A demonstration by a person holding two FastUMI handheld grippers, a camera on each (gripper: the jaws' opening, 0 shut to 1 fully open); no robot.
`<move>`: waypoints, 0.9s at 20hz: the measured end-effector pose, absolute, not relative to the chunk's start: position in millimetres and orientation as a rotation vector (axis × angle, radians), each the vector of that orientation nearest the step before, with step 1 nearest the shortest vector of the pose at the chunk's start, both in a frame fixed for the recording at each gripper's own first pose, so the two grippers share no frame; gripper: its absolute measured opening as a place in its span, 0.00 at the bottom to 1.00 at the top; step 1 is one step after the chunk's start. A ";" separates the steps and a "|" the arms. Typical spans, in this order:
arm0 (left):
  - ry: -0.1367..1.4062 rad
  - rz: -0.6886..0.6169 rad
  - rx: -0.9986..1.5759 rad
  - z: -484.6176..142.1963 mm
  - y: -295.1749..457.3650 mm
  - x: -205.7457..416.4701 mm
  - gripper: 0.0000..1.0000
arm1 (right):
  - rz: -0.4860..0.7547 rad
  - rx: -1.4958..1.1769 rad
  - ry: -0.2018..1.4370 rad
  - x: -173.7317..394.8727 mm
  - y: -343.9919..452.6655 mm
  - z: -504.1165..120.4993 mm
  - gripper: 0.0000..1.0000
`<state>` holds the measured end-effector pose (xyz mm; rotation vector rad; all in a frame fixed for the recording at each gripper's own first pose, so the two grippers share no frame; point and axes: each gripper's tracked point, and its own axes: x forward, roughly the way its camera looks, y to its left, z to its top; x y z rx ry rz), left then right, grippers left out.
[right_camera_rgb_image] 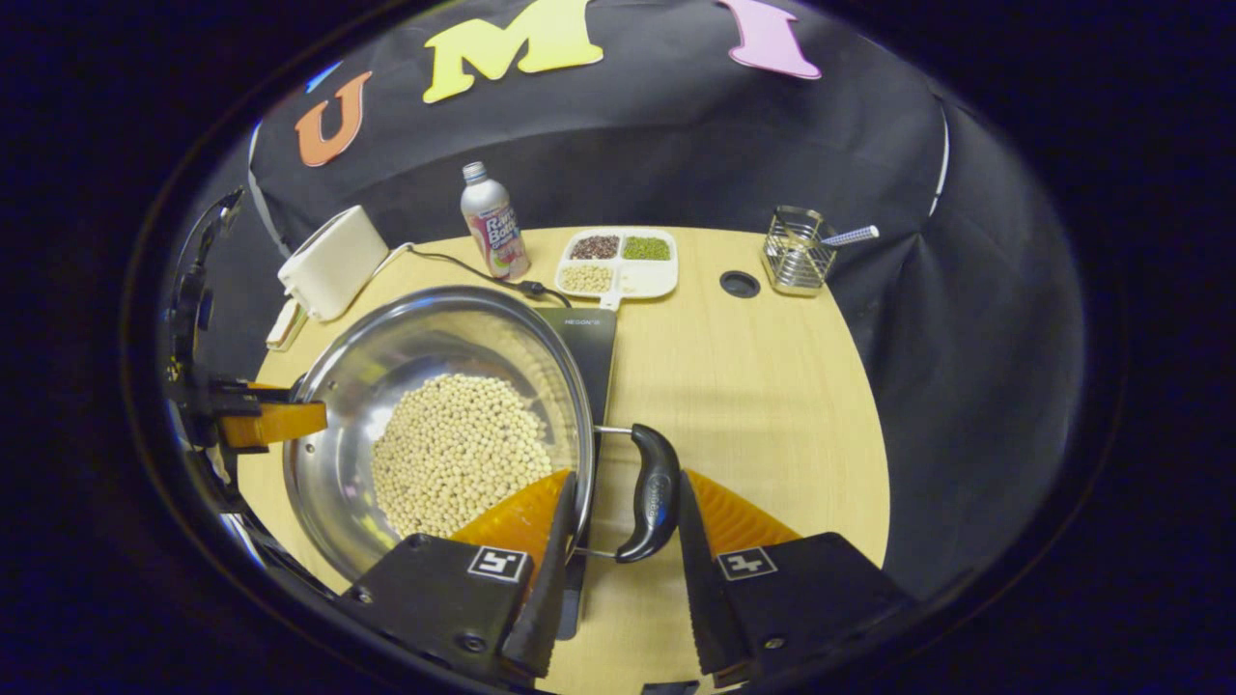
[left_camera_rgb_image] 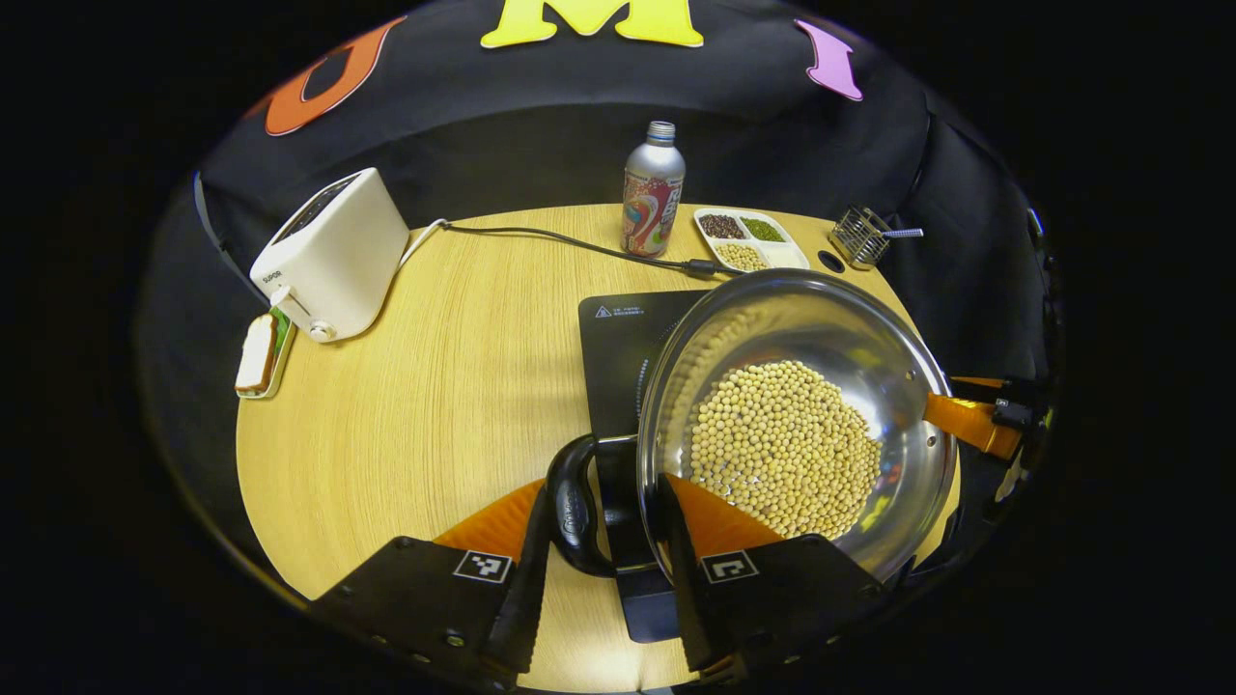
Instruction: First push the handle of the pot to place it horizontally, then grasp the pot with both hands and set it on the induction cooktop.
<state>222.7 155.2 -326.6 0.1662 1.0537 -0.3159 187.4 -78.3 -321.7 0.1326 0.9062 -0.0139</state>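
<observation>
A steel pot (left_camera_rgb_image: 801,319) (right_camera_rgb_image: 386,357) holding soybeans (left_camera_rgb_image: 782,449) (right_camera_rgb_image: 454,449) sits level over the black induction cooktop (left_camera_rgb_image: 618,338) (right_camera_rgb_image: 589,333); whether it rests on it I cannot tell. My left gripper (left_camera_rgb_image: 603,487) is shut across one black side handle (left_camera_rgb_image: 572,502) and the rim beside it, with one finger outside the handle and one inside the pot. My right gripper (right_camera_rgb_image: 628,475) holds the opposite handle (right_camera_rgb_image: 655,487) the same way. Each gripper also appears at the pot's far rim in the other gripper's view: the right gripper (left_camera_rgb_image: 975,420), the left gripper (right_camera_rgb_image: 270,422).
On the round wooden table (left_camera_rgb_image: 454,386) stand a white toaster (left_camera_rgb_image: 333,251) with bread on a small plate (left_camera_rgb_image: 256,352), a bottle (left_camera_rgb_image: 653,193), a divided tray of beans (left_camera_rgb_image: 753,241) and a wire holder (left_camera_rgb_image: 859,235). A power cable (left_camera_rgb_image: 541,235) runs to the cooktop.
</observation>
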 end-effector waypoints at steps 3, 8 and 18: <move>1.054 -0.305 0.147 -318.4 162.1 218.1 0.56 | 0.004 0.109 0.907 197.6 -79.7 -322.0 0.58; 1.056 -0.297 0.128 -322.7 164.1 213.4 0.57 | 0.014 0.081 0.915 201.4 -81.6 -323.6 0.56; 1.063 -0.291 0.124 -324.9 162.3 214.6 0.47 | -0.008 0.097 0.920 202.0 -83.2 -325.6 0.59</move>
